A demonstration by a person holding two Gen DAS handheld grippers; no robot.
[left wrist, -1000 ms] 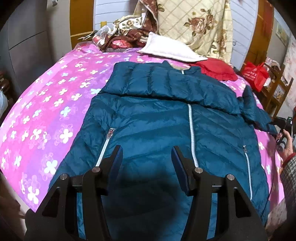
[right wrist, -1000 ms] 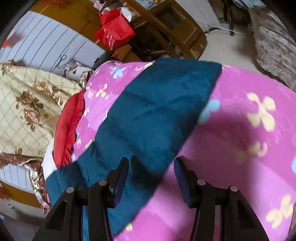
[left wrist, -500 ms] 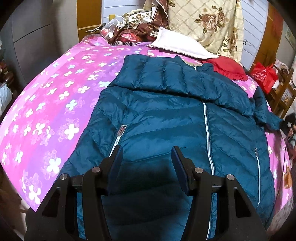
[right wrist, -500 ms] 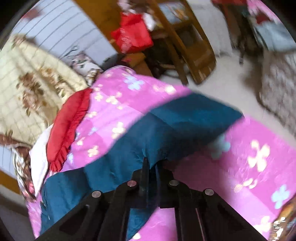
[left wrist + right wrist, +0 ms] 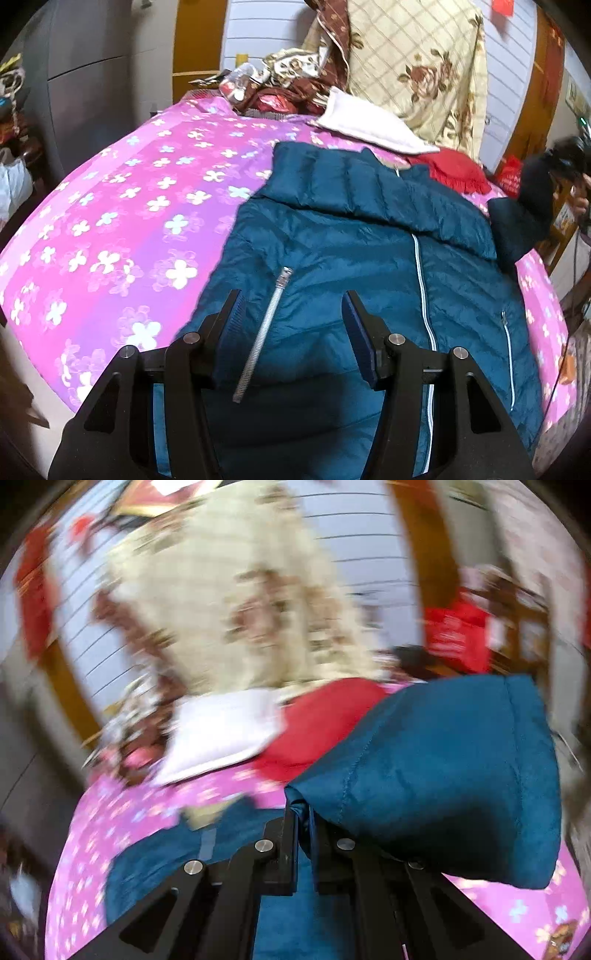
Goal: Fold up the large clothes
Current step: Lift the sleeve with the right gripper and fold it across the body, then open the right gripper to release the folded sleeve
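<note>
A teal puffer jacket (image 5: 369, 266) lies front-up on a bed with a pink flowered cover (image 5: 122, 221); its left sleeve is folded across the chest. My left gripper (image 5: 291, 310) hovers open just above the jacket's lower left, over the pocket zipper (image 5: 266, 328), holding nothing. In the right wrist view my right gripper (image 5: 303, 812) is shut on the jacket's right sleeve (image 5: 443, 775) near its cuff and holds it lifted off the bed. That raised sleeve (image 5: 517, 221) also shows at the right in the left wrist view, with a hand (image 5: 580, 199) behind it.
At the head of the bed lie a white pillow (image 5: 373, 125), a red cushion (image 5: 454, 170) and a cream flowered quilt (image 5: 417, 70). A red bag (image 5: 458, 635) and wooden furniture stand to the right. A grey cabinet (image 5: 85, 85) stands on the left.
My right gripper closed on the sleeve near its cuff, lifted it off the bed and rolled round. My left gripper shifted left over the jacket's pocket zipper.
</note>
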